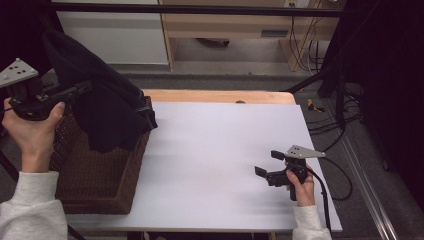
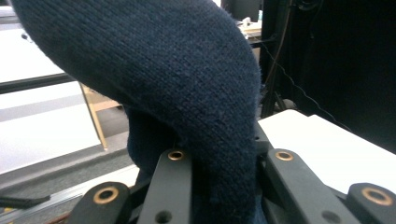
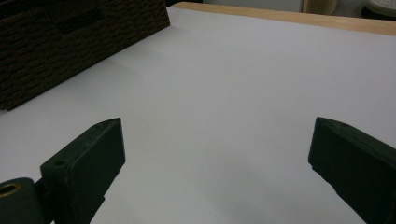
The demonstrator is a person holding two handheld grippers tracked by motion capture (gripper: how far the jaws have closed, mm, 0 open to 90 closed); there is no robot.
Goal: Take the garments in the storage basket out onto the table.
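One dark knit garment (image 1: 107, 107) is in hand, a navy sweater by the look of its weave in the left gripper view, and the left gripper (image 1: 75, 92) is clamped on a bunched fold of it (image 2: 187, 93): the jaws press in from both sides with fabric packed between them. The garment hangs above the basket (image 1: 95, 175), raised over its rim, with the lower folds draped over the far right corner of the basket and partly down inside it. Its long axis runs on a slant, from the peak up and left of the basket down to the hanging hem at the basket's right side; the free end points down toward the basket. Likely faults from this position: the trailing folds may snag on the woven rim and drag or tip the basket as the lift continues; the grip holds one fold, so the knit may stretch or slide out under its own weight; the loose end may sweep unpredictably when it clears the rim. The right gripper (image 1: 272, 167) rests low on the table (image 1: 210, 145), well right of the basket, jaws wide apart and holding nothing (image 3: 210, 163).
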